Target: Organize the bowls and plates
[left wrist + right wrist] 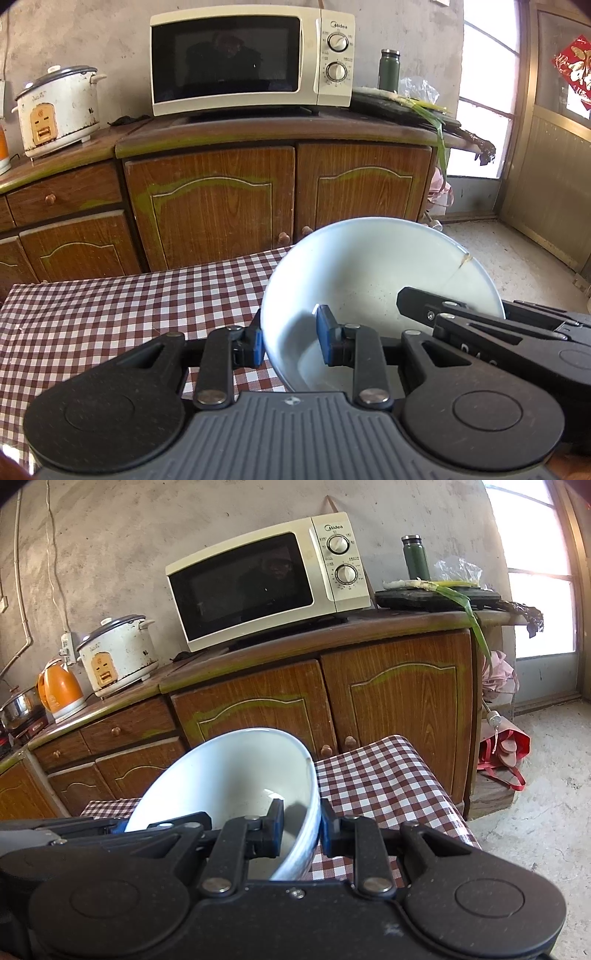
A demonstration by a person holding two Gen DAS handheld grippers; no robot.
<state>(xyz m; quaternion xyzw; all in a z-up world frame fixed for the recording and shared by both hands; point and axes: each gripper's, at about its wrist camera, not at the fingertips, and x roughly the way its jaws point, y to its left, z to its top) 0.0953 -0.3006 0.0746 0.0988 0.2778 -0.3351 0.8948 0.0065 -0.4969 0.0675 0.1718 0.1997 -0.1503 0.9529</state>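
Left wrist view shows our left gripper (290,341) clamped on the near rim of a white bowl (369,266), held tilted above the checked table (110,310). Our right gripper (302,829) pinches the opposite rim, one pad inside, one outside. We judge the bowl stiff, glazed, slippery and breakable; a hairline mark near one edge may be a crack, so the thick rim seems the safest hold. Ahead stand the wooden cabinet (214,206), microwave (251,59) and rice cooker (59,107), well apart from the bowl.
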